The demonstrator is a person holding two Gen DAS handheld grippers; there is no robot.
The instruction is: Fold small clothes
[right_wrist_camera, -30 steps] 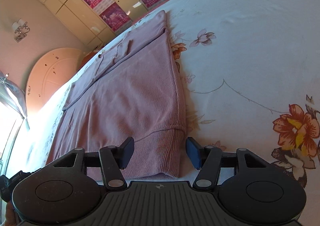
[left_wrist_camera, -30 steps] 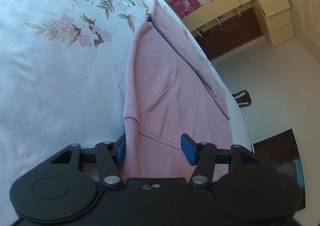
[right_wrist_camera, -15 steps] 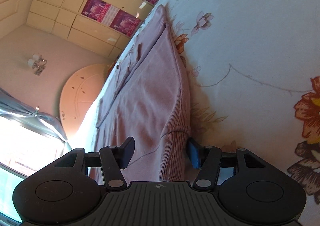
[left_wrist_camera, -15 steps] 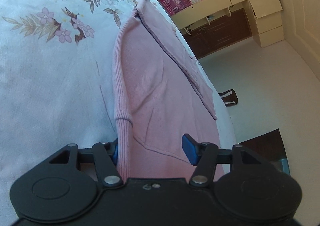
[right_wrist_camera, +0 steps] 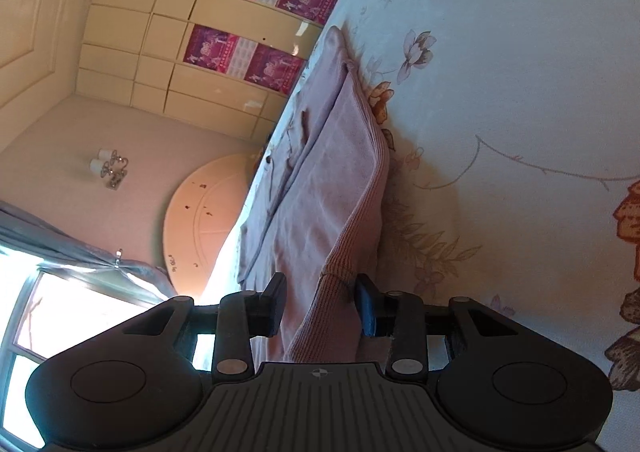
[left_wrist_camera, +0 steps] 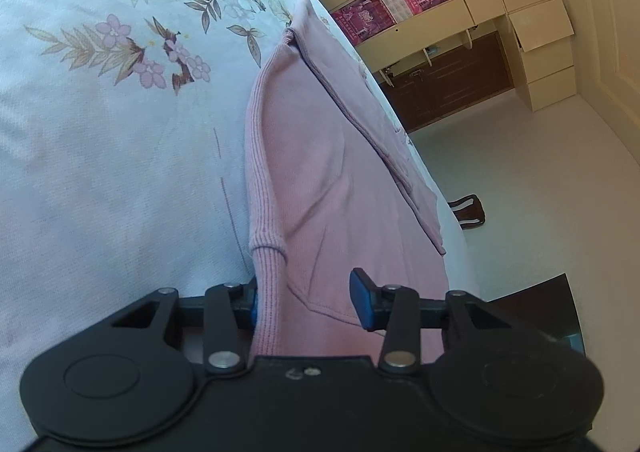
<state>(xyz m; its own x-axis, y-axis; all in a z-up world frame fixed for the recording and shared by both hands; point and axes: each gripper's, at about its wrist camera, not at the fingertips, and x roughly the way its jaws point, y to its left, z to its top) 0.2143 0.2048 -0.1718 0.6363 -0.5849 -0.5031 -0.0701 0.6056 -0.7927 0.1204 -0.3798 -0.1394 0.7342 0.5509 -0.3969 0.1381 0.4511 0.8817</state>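
Note:
A pink knitted garment (left_wrist_camera: 320,180) lies on a floral bedsheet (left_wrist_camera: 100,132), with a sleeve folded over its far side. My left gripper (left_wrist_camera: 306,298) straddles the ribbed hem corner, jaws apart, the cloth between them. In the right wrist view the same garment (right_wrist_camera: 332,188) runs away from me. My right gripper (right_wrist_camera: 320,302) straddles the other ribbed hem corner, which rises between the jaws; the jaws stand narrower than before, with gaps still showing beside the cloth.
The bed's edge drops to a pale floor (left_wrist_camera: 540,192) on the right of the left wrist view, with a dark slipper (left_wrist_camera: 468,210) there. Cream cupboards with magenta posters (right_wrist_camera: 256,52) and a round headboard (right_wrist_camera: 208,212) stand beyond. A bright window (right_wrist_camera: 60,312) is at lower left.
Both grippers have slid in over the hem corners. The right gripper has tilted steeply and its jaws have narrowed around the hem, which now lifts between them.

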